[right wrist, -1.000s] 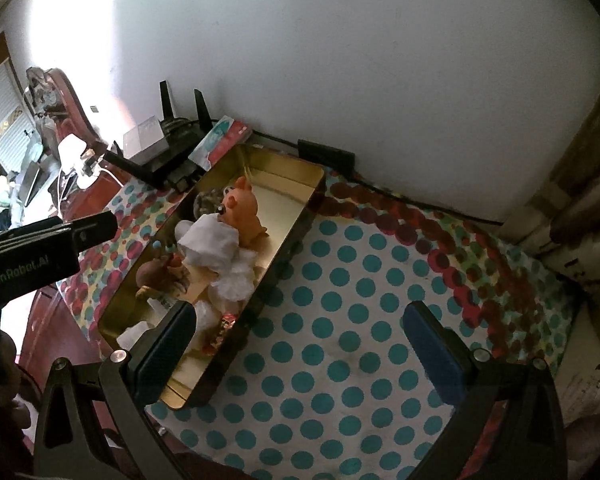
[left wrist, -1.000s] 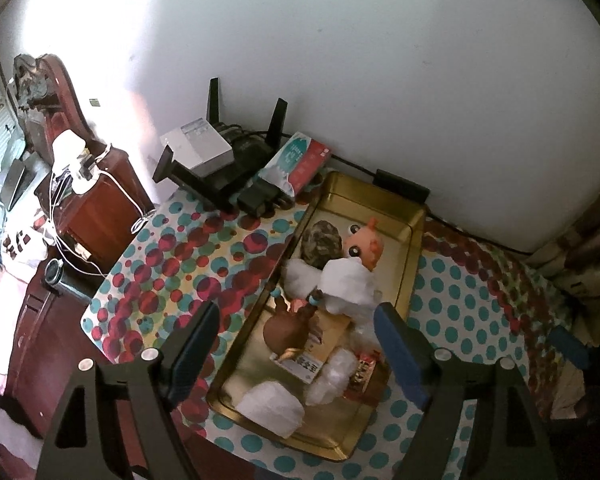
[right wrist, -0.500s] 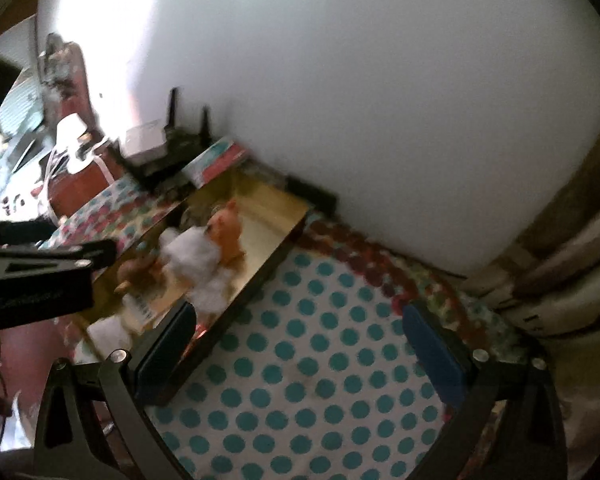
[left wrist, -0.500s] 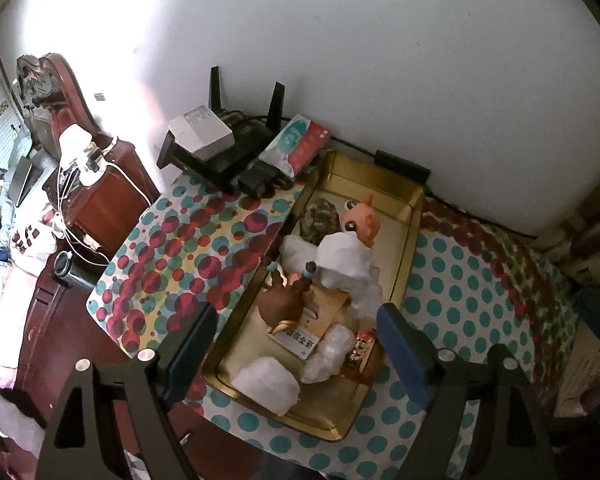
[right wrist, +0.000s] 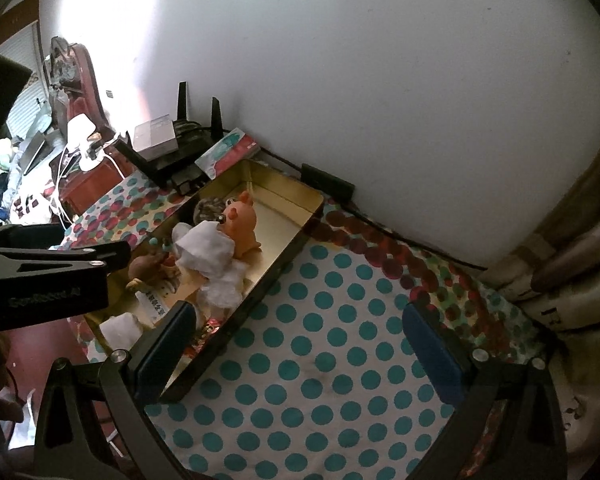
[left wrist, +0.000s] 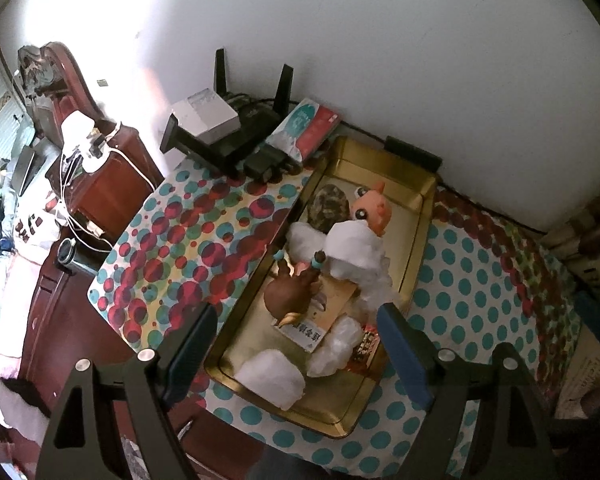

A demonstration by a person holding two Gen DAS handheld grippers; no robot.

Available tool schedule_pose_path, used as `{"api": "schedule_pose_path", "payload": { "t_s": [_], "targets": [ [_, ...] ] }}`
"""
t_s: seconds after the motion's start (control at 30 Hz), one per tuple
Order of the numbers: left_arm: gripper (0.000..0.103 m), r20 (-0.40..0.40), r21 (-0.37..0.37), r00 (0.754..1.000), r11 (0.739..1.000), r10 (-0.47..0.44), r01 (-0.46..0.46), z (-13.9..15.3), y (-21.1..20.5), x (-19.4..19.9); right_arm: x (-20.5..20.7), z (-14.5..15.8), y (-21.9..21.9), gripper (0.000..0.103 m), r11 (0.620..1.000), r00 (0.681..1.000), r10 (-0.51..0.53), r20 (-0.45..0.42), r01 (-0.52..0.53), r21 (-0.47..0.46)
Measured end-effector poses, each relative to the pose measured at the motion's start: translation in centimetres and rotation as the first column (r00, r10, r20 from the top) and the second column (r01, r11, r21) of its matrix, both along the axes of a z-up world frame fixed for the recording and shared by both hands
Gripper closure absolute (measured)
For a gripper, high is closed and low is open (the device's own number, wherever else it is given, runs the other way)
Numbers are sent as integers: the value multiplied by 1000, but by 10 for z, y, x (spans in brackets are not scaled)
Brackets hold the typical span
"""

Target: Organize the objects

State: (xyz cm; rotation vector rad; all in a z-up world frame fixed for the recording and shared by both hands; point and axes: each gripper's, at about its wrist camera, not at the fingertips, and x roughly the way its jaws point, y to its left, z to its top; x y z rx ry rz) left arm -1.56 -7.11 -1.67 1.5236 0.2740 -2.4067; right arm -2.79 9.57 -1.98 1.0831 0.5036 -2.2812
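Two grippers, jaws wide, empty | gold tray (left wrist: pixel 420 216): orange pig toy (left wrist: pixel 370 210), white wads (left wrist: pixel 352 248), brown figure (left wrist: pixel 288 294)

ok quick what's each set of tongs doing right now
Left tongs: open, holding nothing, above the gold tray.
Right tongs: open, holding nothing, above the dotted cloth.

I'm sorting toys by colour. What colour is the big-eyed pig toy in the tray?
Orange-pink pig toy, clearest in the left wrist view.
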Motion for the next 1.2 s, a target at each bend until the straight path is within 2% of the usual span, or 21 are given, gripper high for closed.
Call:
{"api": "schedule_pose_path", "payload": {
  "t_s": [0.1, 0.3, 1.2],
  "targets": [
    [19, 23, 2, 1000, 1000, 5, -5, -5, -3, 0, 0, -2, -2, 0, 1000, 1000, 2, 11, -2, 1],
    [19, 32, 54, 999, 999, -2, 0, -12, -7, 0, 0, -5, -4, 0, 1000, 1000, -1, 18, 1, 12],
    [19, 7, 23, 1000, 1000, 16, -16, -5, -4, 11, 7, -6, -9, 0, 999, 999, 31, 36, -32, 16]
  ]
}}
